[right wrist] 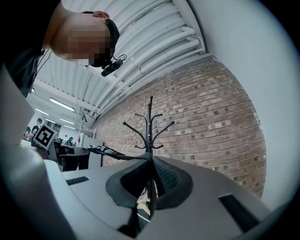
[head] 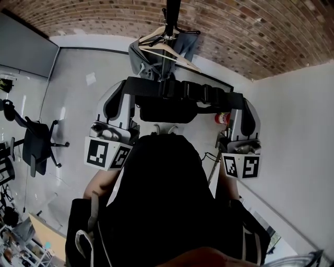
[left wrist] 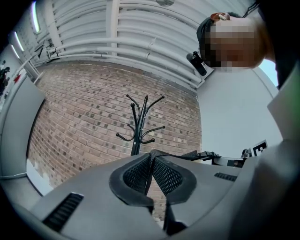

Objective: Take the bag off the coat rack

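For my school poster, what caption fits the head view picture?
The left gripper and right gripper pinch a strap stretched between them, the black bag hanging below, near the coat rack.

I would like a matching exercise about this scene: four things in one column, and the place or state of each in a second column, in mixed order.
1. strap
2. bag
3. coat rack
4. office chair

A. stands before the brick wall
B. far left of the head view
C. clamped by the fingers of left gripper and right gripper
D. black, hanging under the strap

Pairs: 1-C, 2-D, 3-A, 4-B
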